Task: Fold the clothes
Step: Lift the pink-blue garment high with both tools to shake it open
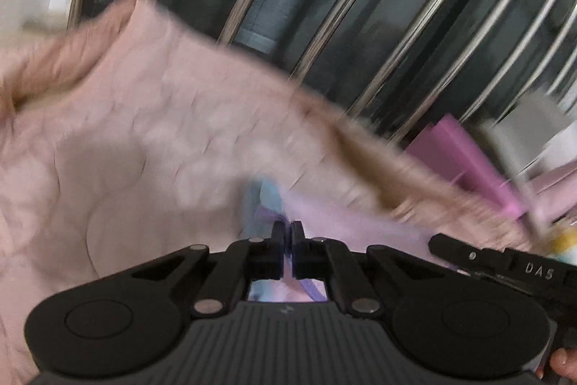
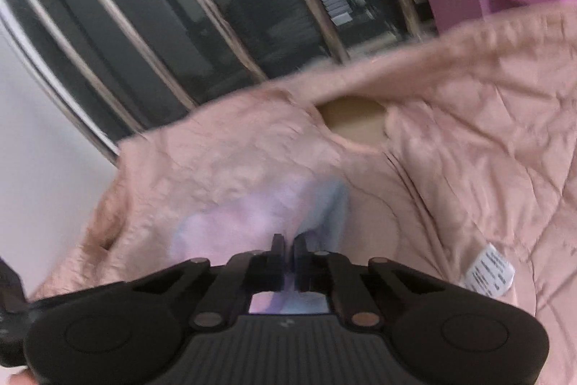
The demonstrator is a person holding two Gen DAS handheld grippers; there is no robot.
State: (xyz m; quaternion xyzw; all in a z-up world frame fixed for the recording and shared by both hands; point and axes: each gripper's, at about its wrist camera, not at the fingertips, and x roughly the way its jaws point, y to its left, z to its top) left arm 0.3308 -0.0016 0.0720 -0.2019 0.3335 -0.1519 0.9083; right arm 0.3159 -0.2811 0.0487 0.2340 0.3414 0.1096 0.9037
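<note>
Left wrist view: left gripper (image 1: pixel 287 233) and right gripper (image 2: pixel 287 246) each clench the pink quilted jacket (image 1: pixel 144 118) by its pastel lining, held aloft; fabric likely soft, light, slippery; grasp hem edges

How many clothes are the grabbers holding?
1 for sure: a lilac and blue garment, pinched by both the left gripper and right gripper. It lies over a pink quilted jacket. More may be hidden.
</note>
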